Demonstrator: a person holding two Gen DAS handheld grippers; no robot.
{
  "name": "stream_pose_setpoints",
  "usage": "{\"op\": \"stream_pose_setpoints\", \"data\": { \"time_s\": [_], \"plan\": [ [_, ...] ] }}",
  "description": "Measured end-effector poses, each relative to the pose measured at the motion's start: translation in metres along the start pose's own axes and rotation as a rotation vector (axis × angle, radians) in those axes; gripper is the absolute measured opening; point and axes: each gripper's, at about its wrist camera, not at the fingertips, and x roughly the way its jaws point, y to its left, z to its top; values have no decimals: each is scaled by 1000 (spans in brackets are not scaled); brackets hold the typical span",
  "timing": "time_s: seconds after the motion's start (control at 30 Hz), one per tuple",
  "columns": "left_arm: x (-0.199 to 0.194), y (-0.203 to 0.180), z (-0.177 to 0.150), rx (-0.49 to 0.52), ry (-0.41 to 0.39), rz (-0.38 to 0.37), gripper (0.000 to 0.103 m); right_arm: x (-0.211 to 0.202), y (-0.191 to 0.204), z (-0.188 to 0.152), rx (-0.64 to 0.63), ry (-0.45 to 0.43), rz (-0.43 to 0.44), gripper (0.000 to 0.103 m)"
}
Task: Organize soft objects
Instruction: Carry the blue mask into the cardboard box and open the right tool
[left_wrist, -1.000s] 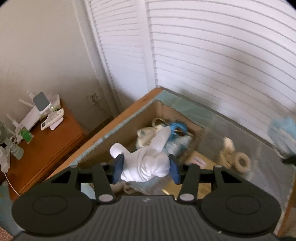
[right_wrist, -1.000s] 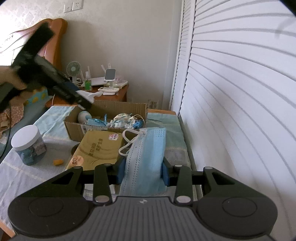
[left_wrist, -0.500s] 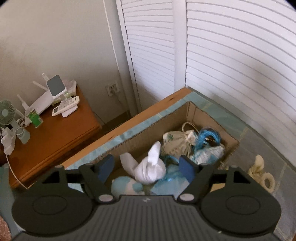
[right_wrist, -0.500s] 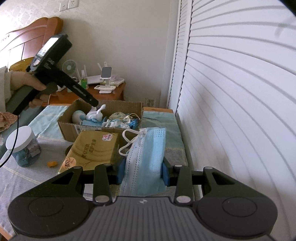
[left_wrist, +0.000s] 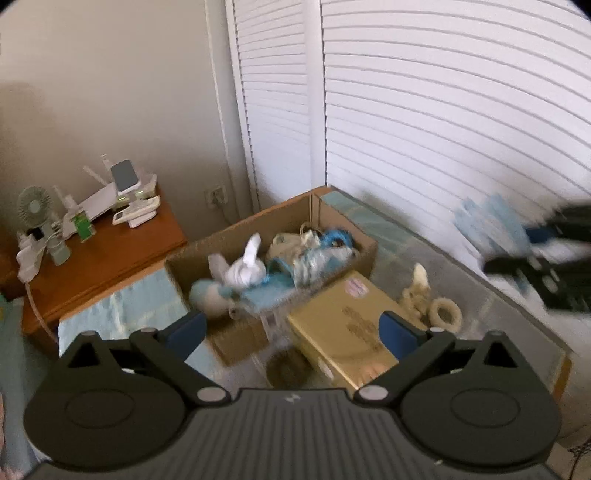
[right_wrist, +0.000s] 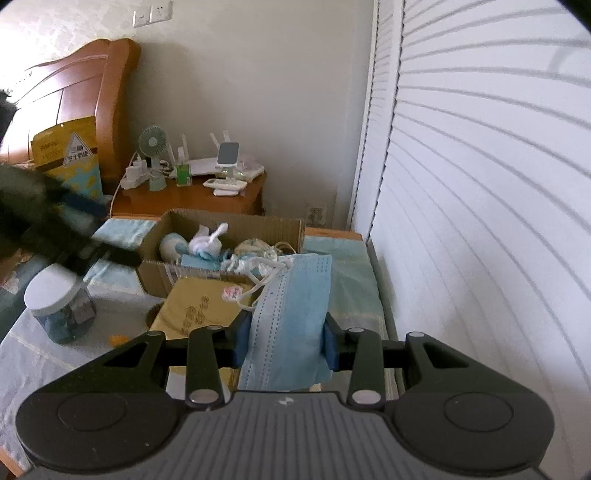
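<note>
A cardboard box (left_wrist: 236, 236) (right_wrist: 236, 221) on the table holds several soft things, among them a knotted white cloth (left_wrist: 245, 271) (right_wrist: 207, 242). My left gripper (left_wrist: 291, 330) is open and empty, above and in front of the box; it shows blurred at the left of the right wrist view (right_wrist: 92, 254). My right gripper (right_wrist: 288, 341) is shut on a light blue face mask (right_wrist: 291, 321), held above the table short of the box; it shows blurred at the right of the left wrist view (left_wrist: 532, 240). A cream soft ring toy (left_wrist: 445, 314) lies on the table.
A flat gold box (left_wrist: 347, 328) (right_wrist: 199, 306) lies in front of the cardboard box. A white-lidded jar (right_wrist: 59, 306) stands at the left. A wooden nightstand (left_wrist: 99, 258) with a fan and devices stands behind. White louvred doors (left_wrist: 443, 129) line the right side.
My left gripper opened and dropped the white cloth into the box, then pulled back and up. My right gripper kept its hold on the mask and moved a little nearer the box.
</note>
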Motion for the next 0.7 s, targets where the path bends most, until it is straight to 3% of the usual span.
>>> {"op": "stream_pose_setpoints", "data": {
  "time_s": [0.37,0.7],
  "plan": [
    [-29,-38,-63,-55,39,65,100,22,9,36,-31,-19,36,44],
    [-39,-44,-84,-139,-39,62,100,70,10,62,-21,26,99,44]
  ]
}}
